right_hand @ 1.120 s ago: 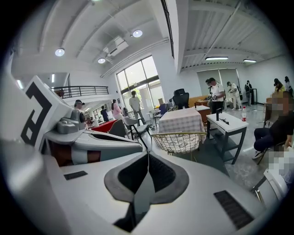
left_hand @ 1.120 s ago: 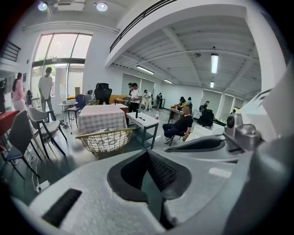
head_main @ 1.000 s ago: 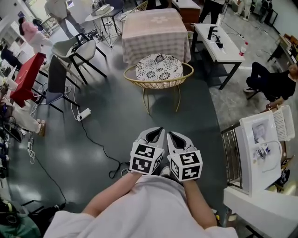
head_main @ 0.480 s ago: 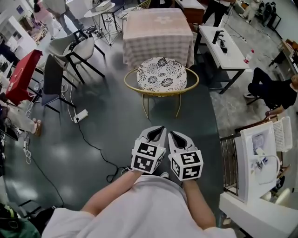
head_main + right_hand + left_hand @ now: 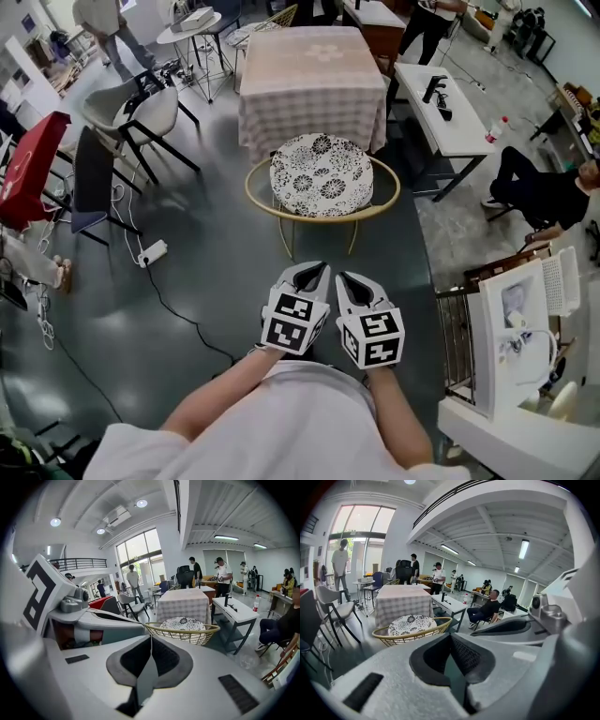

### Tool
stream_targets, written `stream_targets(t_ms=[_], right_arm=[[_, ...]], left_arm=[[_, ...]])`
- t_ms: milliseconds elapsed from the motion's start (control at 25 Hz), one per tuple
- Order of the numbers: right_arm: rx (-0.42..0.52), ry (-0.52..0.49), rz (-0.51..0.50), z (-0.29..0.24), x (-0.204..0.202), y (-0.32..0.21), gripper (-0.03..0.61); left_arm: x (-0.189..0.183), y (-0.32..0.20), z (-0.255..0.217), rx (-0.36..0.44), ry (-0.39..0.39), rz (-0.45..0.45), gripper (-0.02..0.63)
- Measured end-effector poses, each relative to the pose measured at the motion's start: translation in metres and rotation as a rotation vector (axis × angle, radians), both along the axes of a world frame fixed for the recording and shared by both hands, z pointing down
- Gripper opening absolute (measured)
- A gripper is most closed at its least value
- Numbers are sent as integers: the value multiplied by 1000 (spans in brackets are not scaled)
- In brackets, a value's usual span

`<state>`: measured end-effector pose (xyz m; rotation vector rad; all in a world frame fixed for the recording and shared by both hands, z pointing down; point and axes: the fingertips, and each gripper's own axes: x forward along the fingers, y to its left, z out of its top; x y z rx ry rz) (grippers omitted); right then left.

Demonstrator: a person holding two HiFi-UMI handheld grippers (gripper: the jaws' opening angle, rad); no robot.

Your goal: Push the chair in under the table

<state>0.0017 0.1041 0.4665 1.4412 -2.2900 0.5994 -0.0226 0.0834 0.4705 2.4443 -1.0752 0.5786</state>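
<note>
i'm counting two grippers out front, the left gripper (image 5: 312, 275) and the right gripper (image 5: 351, 280). i'm also seeing one round wire chair (image 5: 322, 175), one cloth-covered table (image 5: 314, 70), one white bench (image 5: 441, 108), one grey shell chair (image 5: 127, 105), one dark chair (image 5: 89, 173) and one power strip (image 5: 152, 251).

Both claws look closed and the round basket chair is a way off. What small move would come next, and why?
Probably carry the left gripper and right gripper forward to the near rim of the basket chair. Both are shut, empty, side by side and clear of the chair, which stands before the cloth-covered table; a push needs contact first.
</note>
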Motion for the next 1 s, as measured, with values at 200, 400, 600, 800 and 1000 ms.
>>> stream_targets(t_ms=[200,400,600,800,1000], right_arm=[[-1,32,2,1,-13,-24,5],[3,68,-4,1,-22,-41,5],[3,131,-27,8,-24,-54,6],[23,235,-82,20,-19,-65,6],[29,335,-152,32,-1,-79,6]], left_arm=[[-16,-24,2,3,7,10,5],[-29,-41,5,12,4,22,5],[-40,-54,16,13,-35,54,5],[-42,-59,33,46,-112,133,5],[-37,-71,45,90,-203,210,6]])
